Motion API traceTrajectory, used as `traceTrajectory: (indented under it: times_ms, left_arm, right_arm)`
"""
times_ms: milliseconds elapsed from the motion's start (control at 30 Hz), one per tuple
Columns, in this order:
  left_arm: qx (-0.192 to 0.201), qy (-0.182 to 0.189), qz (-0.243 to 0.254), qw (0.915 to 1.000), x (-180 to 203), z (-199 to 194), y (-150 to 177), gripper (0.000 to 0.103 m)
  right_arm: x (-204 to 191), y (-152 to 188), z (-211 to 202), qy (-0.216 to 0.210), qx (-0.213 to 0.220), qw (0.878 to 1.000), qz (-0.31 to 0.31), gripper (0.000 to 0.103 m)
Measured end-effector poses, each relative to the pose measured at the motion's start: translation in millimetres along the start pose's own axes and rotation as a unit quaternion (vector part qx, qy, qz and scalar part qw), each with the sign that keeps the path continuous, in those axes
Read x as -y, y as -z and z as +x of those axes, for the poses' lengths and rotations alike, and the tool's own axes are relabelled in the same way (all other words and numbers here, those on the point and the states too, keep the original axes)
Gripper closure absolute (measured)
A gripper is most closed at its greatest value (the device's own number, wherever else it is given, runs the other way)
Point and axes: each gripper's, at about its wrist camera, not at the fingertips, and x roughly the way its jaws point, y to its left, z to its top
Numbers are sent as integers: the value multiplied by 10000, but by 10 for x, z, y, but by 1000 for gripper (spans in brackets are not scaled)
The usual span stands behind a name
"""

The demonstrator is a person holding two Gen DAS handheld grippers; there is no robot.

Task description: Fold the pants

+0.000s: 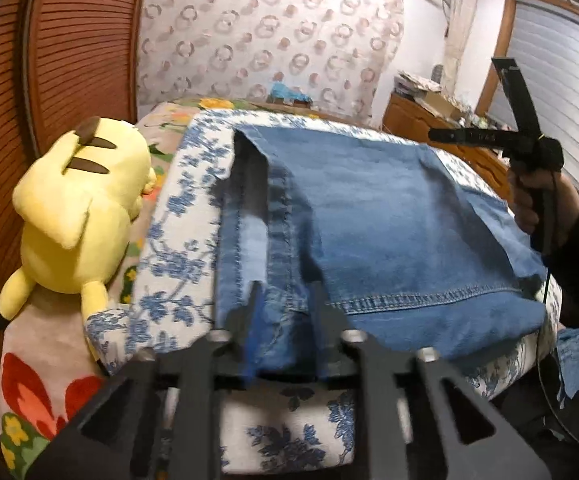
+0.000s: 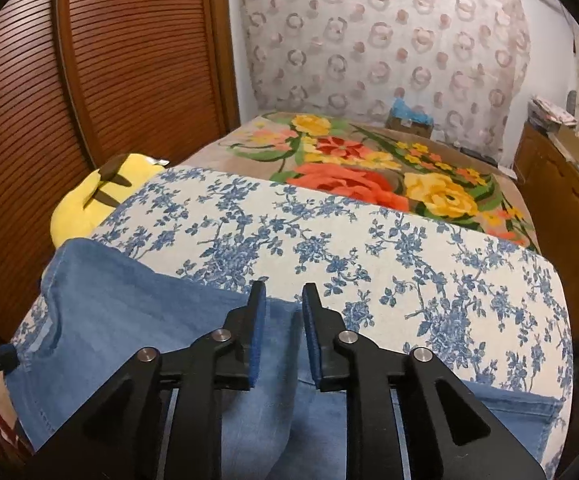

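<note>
Blue denim pants point(image 1: 389, 216) lie folded flat on the blue-floral padded board point(image 2: 369, 248) set across the bed. Left gripper point(image 1: 285, 292): jaws parted, straddling a fabric ridge at the near hem without visibly pinching it. Right gripper point(image 2: 283, 296): jaws apart, above the cloth. Risk: a pad snagging denim on withdrawal would drag the fold open.

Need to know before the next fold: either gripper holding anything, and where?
Nothing held. Left gripper and right gripper both stand open above the folded blue denim pants.
</note>
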Motion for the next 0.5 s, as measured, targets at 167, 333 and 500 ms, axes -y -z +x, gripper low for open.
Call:
traceTrajectory:
  times_ms: [167,333,500]
  left_arm:
    - [-166,-181,158,9996,34,155,9,69]
    - [-178,-152,258,9994,18,176,1,68]
    - [-35,-154,221,9996,31,130,51,83]
  right_arm:
    - [-105,174,-119,-142,-58,9996,-252,80]
    - [-262,438,-147,-526,-298,9970,-474,77]
    - [-408,753,-48,-609,-557,9948,-593,65]
